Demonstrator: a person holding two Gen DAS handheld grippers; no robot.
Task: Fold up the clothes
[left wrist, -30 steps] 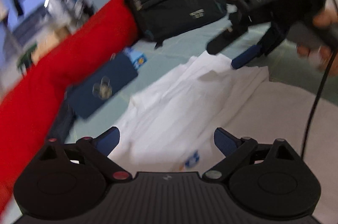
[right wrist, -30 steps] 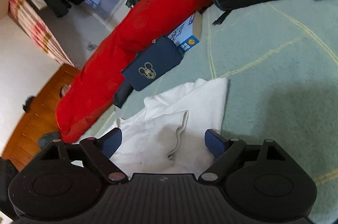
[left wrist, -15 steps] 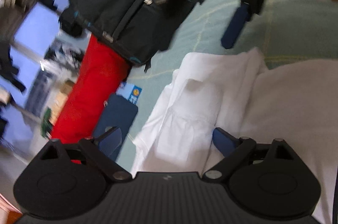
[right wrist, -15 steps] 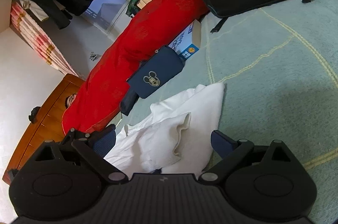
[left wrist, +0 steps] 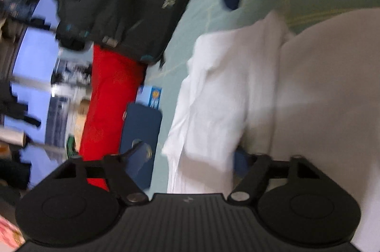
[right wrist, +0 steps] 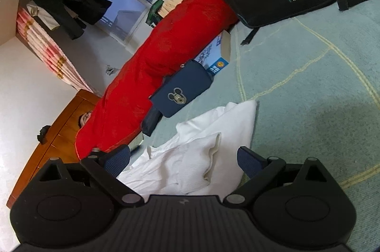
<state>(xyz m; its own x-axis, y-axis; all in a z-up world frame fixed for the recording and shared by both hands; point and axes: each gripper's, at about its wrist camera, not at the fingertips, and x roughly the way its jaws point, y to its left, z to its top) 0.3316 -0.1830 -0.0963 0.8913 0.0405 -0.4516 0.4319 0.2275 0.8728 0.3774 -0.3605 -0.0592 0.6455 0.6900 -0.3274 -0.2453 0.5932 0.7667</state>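
Folding looks barely begun: the white shirt [right wrist: 204, 152] lies rumpled on the green mat [right wrist: 308, 85] at six o'clock, the left gripper [left wrist: 190, 154] closing around its edge, the right gripper [right wrist: 184, 157] wide over its collar, empty.

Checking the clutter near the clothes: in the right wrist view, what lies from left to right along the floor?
Wooden cabinet → red bag → navy pouch → white garment → bare green mat.
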